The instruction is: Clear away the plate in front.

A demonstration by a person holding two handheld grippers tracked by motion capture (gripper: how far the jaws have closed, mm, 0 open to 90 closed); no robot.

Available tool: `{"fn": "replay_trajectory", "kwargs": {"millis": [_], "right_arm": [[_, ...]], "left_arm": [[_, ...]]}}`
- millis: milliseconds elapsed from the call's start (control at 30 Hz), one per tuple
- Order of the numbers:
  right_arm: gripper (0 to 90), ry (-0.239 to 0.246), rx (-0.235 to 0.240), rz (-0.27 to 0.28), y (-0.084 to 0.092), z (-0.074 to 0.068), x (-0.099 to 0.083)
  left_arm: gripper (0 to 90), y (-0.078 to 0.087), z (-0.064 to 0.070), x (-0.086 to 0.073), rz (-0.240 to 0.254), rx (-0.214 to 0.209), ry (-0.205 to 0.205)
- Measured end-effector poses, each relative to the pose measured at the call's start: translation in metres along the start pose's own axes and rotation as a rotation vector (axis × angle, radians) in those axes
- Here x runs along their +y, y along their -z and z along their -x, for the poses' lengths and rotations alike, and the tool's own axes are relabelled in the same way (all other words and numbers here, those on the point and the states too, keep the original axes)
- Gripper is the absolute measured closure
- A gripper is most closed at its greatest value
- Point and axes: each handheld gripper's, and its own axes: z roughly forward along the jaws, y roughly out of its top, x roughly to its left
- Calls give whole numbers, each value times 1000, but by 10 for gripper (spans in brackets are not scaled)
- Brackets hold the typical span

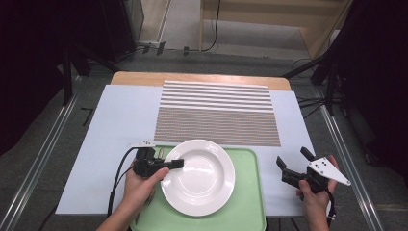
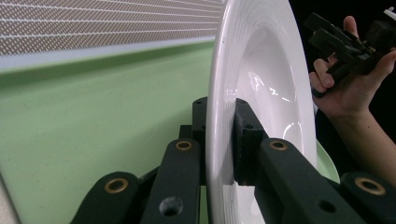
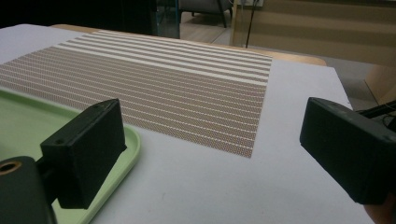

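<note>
A white plate [image 1: 199, 177] lies on a pale green tray [image 1: 248, 202] at the table's near edge. My left gripper [image 1: 174, 163] is shut on the plate's left rim; in the left gripper view the rim [image 2: 219, 93] sits clamped between my two black jaws, with the tray [image 2: 93, 107] behind it. My right gripper [image 1: 293, 160] hovers open to the right of the tray, over the white table cover, holding nothing. In the right gripper view its jaws stand wide apart, with the tray's corner [image 3: 126, 149] at the lower left.
A brown and white striped placemat [image 1: 217, 113] lies flat beyond the tray, in the middle of the white-covered table [image 1: 115, 125]. It also runs across the right gripper view as the placemat [image 3: 154, 88]. Dark stands and cables flank the table on both sides.
</note>
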Motion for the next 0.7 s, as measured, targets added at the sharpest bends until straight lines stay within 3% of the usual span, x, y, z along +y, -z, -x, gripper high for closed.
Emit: {"fn": "replay_trajectory", "kwargs": {"millis": [467, 700], "right_arm": [[54, -2, 0, -3, -1, -1, 0], [54, 8, 1, -4, -1, -2, 0]], "left_arm": [[816, -9, -3, -2, -105, -53, 19], [817, -15, -8, 1, -160, -57, 55]]}}
